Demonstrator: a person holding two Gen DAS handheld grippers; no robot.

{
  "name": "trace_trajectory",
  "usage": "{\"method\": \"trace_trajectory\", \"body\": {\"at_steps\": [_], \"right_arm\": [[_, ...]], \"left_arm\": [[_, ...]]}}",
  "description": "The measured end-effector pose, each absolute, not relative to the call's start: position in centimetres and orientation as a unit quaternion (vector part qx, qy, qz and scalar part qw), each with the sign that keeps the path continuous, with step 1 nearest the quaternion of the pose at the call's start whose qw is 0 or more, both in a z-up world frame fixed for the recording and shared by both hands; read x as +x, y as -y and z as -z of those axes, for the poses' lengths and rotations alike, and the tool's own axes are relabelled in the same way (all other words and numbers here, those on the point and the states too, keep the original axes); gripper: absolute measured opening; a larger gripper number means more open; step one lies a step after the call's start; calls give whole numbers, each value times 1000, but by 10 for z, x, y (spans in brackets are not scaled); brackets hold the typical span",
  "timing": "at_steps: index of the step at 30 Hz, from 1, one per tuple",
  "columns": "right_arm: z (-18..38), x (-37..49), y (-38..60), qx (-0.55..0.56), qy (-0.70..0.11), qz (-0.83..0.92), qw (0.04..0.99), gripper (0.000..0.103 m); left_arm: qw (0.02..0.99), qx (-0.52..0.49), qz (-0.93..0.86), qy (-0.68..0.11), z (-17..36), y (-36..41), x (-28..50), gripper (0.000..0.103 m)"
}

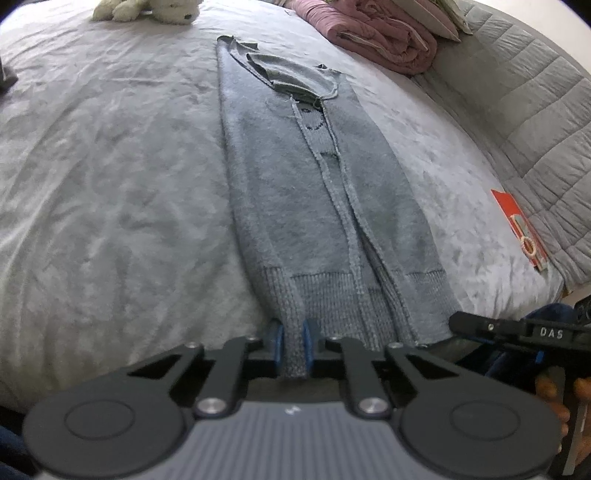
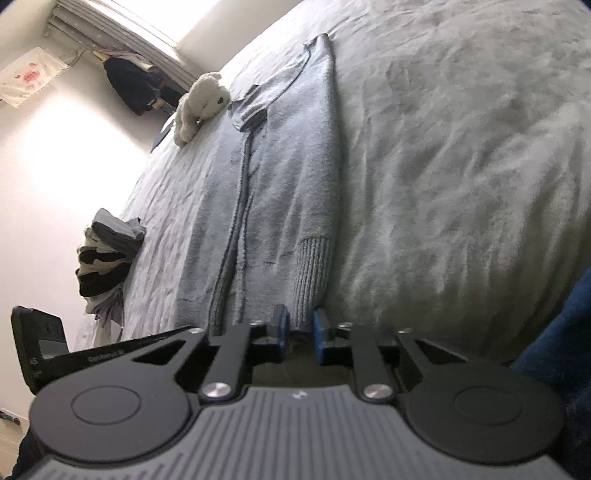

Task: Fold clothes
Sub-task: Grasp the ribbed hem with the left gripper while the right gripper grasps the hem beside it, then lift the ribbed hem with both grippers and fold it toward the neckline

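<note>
A grey-blue knitted sweater (image 1: 314, 192) lies flat and lengthwise on the bed, sleeves folded in over its body, collar at the far end. My left gripper (image 1: 293, 338) is shut on the ribbed hem at the sweater's near left corner, with the knit pinched between its blue pads (image 1: 277, 341). In the right wrist view the same sweater (image 2: 280, 177) runs away from me. My right gripper (image 2: 301, 332) is shut on the ribbed hem at the near right corner, just below a ribbed cuff (image 2: 312, 269). The right gripper also shows at the left wrist view's right edge.
The bed (image 1: 110, 184) has a pale grey wrinkled cover. A white plush toy (image 2: 201, 103) lies near the far end, a pink folded blanket (image 1: 373, 33) at the back right. A red booklet (image 1: 521, 229) lies by the quilted grey edge. A pile of folded clothes (image 2: 107, 254) sits at the bedside.
</note>
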State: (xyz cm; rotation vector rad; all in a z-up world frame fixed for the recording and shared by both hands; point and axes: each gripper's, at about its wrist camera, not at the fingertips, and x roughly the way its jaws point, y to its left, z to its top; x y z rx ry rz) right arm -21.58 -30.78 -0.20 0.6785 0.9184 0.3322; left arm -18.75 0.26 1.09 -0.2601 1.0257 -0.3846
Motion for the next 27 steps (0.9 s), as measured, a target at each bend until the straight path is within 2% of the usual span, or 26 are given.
{"method": "trace_trajectory", "body": {"at_steps": [7,15,20,27], "right_arm": [[-11,-215,307,335,-411,-162,832,15],[-44,-194,310,346,-371,-175,844,15],[-58,-168,311,348,-353,-177,851,15],[-66,-120,315,351,-341,-175,854,11]], "left_arm": [[846,-134,172,-486,-31,-2,-188,10],[827,-219,143,-498,-57,-14,-165,10],[827,-248,134,-486,-76,-21,-143,10],[818,-269,122,-493,-72,-24,-93,9]]}}
